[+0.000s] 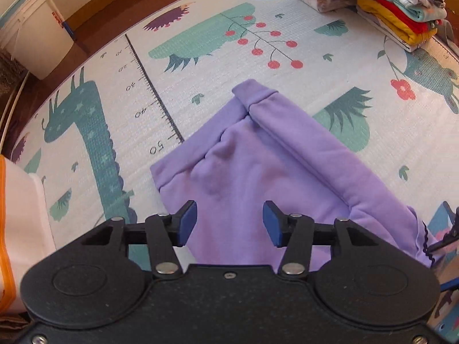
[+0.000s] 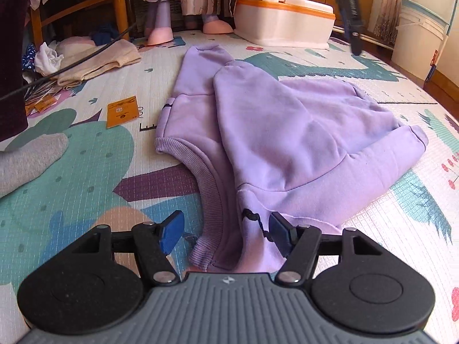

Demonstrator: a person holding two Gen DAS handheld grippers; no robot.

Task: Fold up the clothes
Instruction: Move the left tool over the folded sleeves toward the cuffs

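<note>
A lilac sweatshirt (image 2: 275, 132) lies partly folded on a patterned play mat (image 2: 86, 172) on the floor. Seen from the right claw (image 2: 222, 232), the garment's long axis runs away from the claw and slightly leftward: its ribbed hem (image 2: 209, 197) curves just ahead of and between the blue fingers (image 2: 172, 233), and the far end of the body (image 2: 200, 51) points toward a white bin with an orange band (image 2: 284, 20). One sleeve (image 2: 381, 154) lies folded across the right side, its cuff (image 2: 421, 137) pointing right. The right claw stands apart, empty, with fabric beneath the gap between its fingers.

Seen from the left claw (image 1: 229, 222), the sweatshirt (image 1: 258, 172) stretches ahead and to the right, with a folded band of cloth (image 1: 301, 140) running diagonally from far centre to near right. The left claw also stands apart, gripping nothing, poised above the cloth; the tip of the right claw (image 1: 447, 229) shows at the right edge.

Far ahead and right of the left claw sits a stack of folded clothes (image 1: 401, 8). Left of the right claw rest a grey-socked foot (image 2: 28, 160), an orange card (image 2: 122, 111) and a beige garment (image 2: 97, 60).
</note>
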